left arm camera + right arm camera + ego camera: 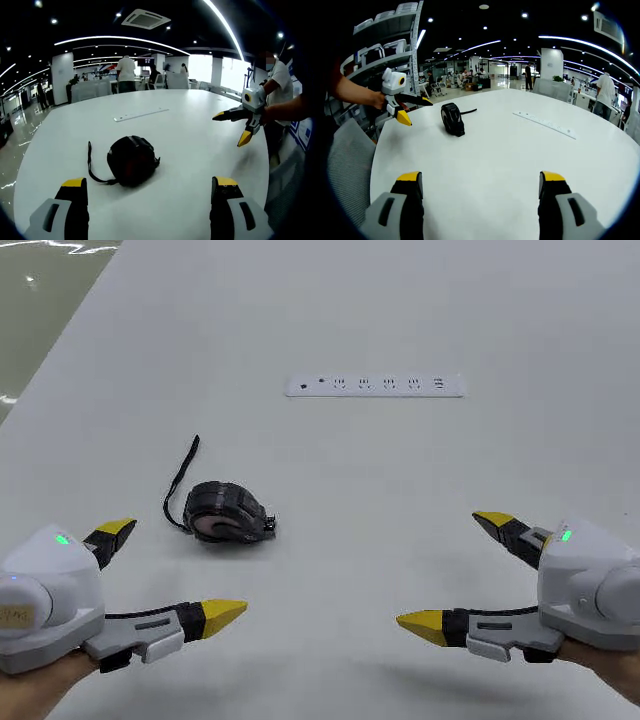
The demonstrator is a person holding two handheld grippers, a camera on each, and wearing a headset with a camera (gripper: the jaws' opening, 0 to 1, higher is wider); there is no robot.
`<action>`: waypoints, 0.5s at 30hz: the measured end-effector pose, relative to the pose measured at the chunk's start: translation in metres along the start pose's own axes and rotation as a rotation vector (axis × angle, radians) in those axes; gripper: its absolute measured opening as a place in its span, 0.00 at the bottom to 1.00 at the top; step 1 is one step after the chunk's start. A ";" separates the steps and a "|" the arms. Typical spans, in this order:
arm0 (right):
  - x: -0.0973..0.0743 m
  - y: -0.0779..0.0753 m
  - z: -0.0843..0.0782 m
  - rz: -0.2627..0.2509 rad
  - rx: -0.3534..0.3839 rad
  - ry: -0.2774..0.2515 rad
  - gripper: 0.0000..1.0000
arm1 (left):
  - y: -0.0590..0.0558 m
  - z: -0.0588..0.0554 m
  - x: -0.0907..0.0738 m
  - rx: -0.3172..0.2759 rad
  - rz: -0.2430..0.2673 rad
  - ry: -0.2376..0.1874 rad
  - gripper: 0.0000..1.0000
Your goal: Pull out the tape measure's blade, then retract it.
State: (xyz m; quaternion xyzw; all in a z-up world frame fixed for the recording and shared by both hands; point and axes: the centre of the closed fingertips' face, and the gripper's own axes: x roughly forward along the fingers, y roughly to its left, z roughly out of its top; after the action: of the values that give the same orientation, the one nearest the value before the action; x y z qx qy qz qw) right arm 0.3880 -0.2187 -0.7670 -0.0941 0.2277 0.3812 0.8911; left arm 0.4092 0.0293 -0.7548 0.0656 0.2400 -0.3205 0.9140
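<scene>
A black tape measure (226,512) with a black wrist strap (180,480) lies on the white table, its blade fully inside; I see it too in the left gripper view (132,160) and the right gripper view (452,119). My left gripper (170,570) hovers just left of and nearer than it, open and holding nothing, its yellow fingertips (74,183) wide apart. On the right side of the table my right gripper (462,570) is open as well, far from the tape measure, with yellow fingertips (551,176) spread.
A white power strip (375,386) lies on the table beyond the tape measure. The table's left edge (45,350) borders a glossy floor. In the gripper views an office with shelves, chairs and several people surrounds the table.
</scene>
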 end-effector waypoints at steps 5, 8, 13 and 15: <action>-0.004 0.002 0.000 -0.009 0.013 -0.008 0.99 | -0.001 0.001 -0.005 -0.006 0.005 -0.008 1.00; -0.005 0.003 0.001 -0.014 0.024 -0.011 0.99 | 0.000 0.002 -0.007 -0.012 0.015 -0.015 1.00; -0.006 0.007 0.002 -0.012 0.021 -0.008 0.99 | -0.003 0.002 -0.009 -0.008 0.014 -0.013 1.00; -0.007 0.008 0.004 -0.013 0.019 -0.013 0.99 | -0.003 0.003 -0.010 -0.005 0.015 -0.013 1.00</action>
State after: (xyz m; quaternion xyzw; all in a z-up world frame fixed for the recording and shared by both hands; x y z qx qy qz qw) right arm 0.3794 -0.2165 -0.7605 -0.0848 0.2250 0.3738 0.8958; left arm 0.4018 0.0317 -0.7474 0.0628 0.2343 -0.3134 0.9181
